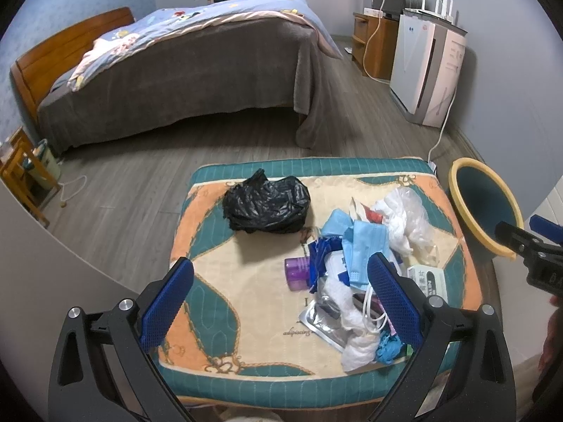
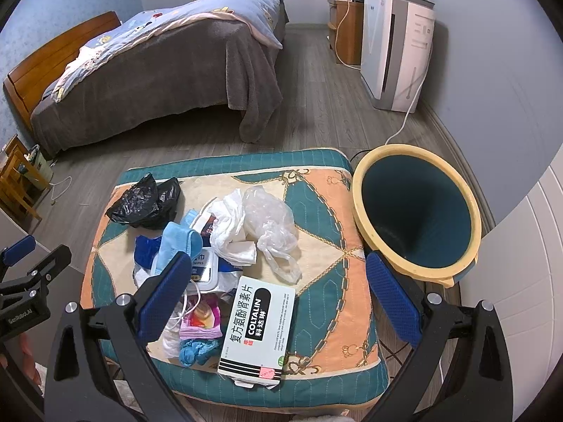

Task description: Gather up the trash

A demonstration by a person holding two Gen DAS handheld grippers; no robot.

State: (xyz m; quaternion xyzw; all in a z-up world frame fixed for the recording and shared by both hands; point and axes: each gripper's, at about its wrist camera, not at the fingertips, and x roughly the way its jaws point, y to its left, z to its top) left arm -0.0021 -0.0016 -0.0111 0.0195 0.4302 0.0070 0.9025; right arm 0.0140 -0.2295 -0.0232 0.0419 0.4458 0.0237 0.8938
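Note:
A heap of trash lies on a patterned cushion (image 1: 207, 302): blue face masks (image 1: 362, 242), a purple bottle (image 1: 298, 273), white tissues and a clear plastic bag (image 2: 267, 218). A crumpled black bag (image 1: 265, 204) sits apart at the back left. A white Coltalin medicine box (image 2: 257, 327) lies at the cushion's front. A teal bin with a yellow rim (image 2: 415, 207) stands right of the cushion. My left gripper (image 1: 281, 302) hangs open above the cushion's front. My right gripper (image 2: 278, 295) is open around the box, above it.
A bed with a grey blanket (image 1: 183, 70) stands behind, across grey wooden floor. A white air purifier (image 2: 394, 49) with a cable on the floor is at the back right. Wooden furniture (image 1: 21, 172) stands at the far left.

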